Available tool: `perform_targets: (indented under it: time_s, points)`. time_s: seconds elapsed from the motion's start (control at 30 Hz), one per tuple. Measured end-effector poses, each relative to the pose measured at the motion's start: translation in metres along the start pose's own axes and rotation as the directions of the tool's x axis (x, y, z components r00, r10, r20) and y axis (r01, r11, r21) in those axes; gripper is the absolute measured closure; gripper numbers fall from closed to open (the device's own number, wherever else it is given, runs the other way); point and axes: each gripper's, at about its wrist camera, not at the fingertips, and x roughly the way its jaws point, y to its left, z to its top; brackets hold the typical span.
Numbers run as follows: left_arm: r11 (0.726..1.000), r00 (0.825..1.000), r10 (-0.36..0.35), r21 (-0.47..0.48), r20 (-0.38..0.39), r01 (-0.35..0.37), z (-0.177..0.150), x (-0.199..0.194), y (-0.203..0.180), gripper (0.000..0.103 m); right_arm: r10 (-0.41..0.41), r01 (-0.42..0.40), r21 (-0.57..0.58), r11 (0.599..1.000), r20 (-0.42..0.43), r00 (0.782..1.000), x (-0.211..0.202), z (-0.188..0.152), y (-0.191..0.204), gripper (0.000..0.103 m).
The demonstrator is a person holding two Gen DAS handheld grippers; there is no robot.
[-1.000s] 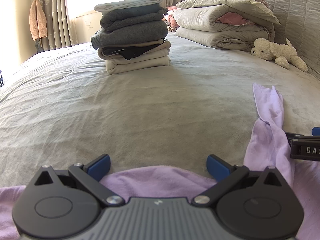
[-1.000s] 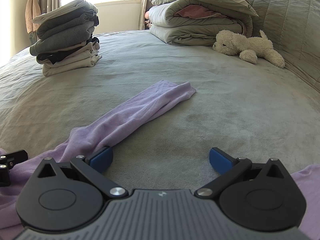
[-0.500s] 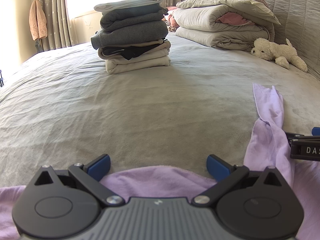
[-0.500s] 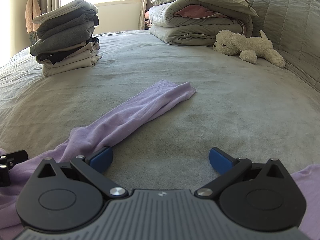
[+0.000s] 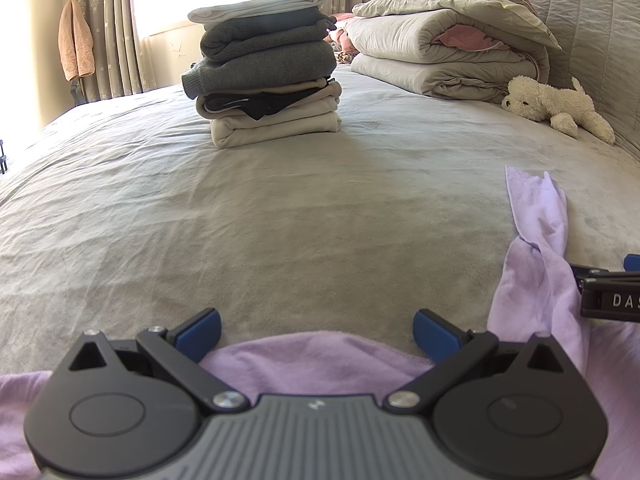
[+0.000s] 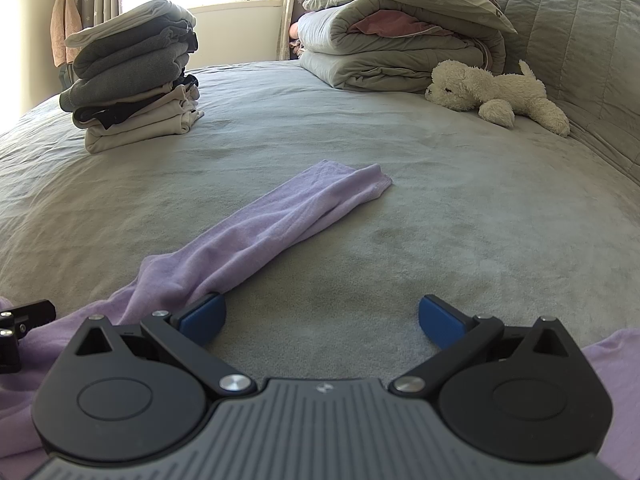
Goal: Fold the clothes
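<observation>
Left gripper (image 5: 316,330): jaws spread wide, nothing between them, sitting low over the near edge of the lilac garment (image 5: 316,356). Right gripper (image 6: 322,318): jaws likewise wide apart, empty; its left fingertip (image 6: 202,314) is just beside the base of the garment's sleeve (image 6: 280,220). The sleeve lies flat on the grey bedspread (image 6: 440,200), running from near left toward far centre. Stack of folded clothes (image 5: 266,68) stands far left. Folded duvets (image 6: 400,40) and a white plush dog (image 6: 496,92) lie far right.
</observation>
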Motion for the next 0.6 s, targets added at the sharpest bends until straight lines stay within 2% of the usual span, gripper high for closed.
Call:
perform_targets:
  time_s: [0.6]
  points:
    - [1.0,1.0,0.0,0.0,0.0,0.0,0.0001,0.0001,0.0002,0.0,0.004,-0.004,0.005,1.0,0.001,1.0,0.0004,0.0002,0.0002,0.0]
